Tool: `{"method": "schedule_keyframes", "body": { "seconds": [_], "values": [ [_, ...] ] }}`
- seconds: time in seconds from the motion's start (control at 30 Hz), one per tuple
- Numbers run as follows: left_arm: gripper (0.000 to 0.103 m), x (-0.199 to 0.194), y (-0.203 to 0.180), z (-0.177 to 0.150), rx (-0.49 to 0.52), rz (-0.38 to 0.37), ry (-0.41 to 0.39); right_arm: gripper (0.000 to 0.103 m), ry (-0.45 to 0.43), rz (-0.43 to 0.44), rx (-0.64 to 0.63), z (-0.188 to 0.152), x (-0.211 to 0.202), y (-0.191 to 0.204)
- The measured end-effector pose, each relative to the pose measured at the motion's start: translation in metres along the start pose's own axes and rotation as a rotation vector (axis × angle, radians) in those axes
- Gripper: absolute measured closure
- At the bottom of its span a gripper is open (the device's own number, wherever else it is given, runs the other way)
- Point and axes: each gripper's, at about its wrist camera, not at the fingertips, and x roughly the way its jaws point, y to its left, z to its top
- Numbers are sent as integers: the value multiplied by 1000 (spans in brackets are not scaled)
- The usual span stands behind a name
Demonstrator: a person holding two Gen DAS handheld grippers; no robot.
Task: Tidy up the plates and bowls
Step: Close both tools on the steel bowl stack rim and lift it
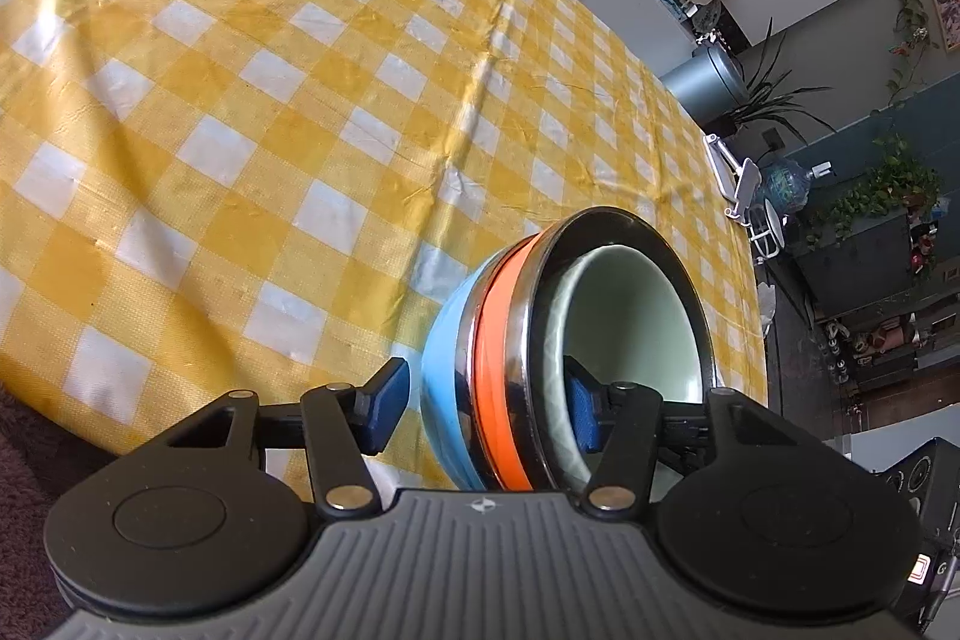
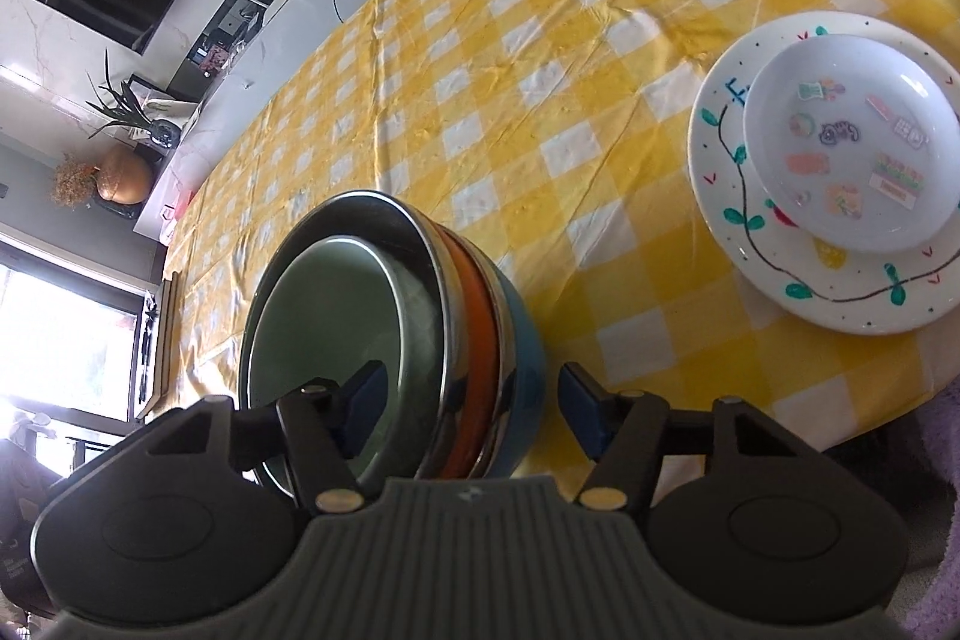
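**Two tools straddle the rim of a nested bowl stack**

Nearest the lens, the left tool (image 1: 480,403) stands spread, one blue pad outside the stack's wall and the other inside the innermost bowl; neither pad visibly presses the rim. The right tool (image 2: 465,409) is spread the same way on the opposite side, one pad in the pale green bowl (image 2: 336,304) and one outside, apart from the blue wall.

The bowl stack (image 1: 510,364) sits on the bench (image 1: 240,100), near its edge, on the yellow checked cloth: a blue bowl (image 1: 441,370) at the bottom, an orange one (image 1: 498,352) and a shiny steel one (image 1: 600,226) above it, the pale green bowl nested inside. Well apart, a small white plate (image 2: 852,142) with stickers lies on a larger painted plate (image 2: 774,268).

Four nested bowls are probably weighty for a single rim pinch. The steel looks slick and the green bowl looks ceramic, so chipping is a risk. Gripping the combined rim from both sides, as both tools are placed, seems the sound hold; a loose grip could let the inner bowls shift.
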Motion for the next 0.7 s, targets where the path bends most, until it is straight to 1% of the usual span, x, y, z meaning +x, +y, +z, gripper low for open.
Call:
{"method": "schedule_keyframes", "body": {
  "seconds": [0.1, 0.7],
  "values": [
    [44, 4, 1, 1, -5, -16, 12, 46, 9, 5, 8, 2, 2, -2],
    [47, 6, -7, 2, 32, 18, 22, 54, 15, -16, 39, 3, 3, -3]
  ]
}}
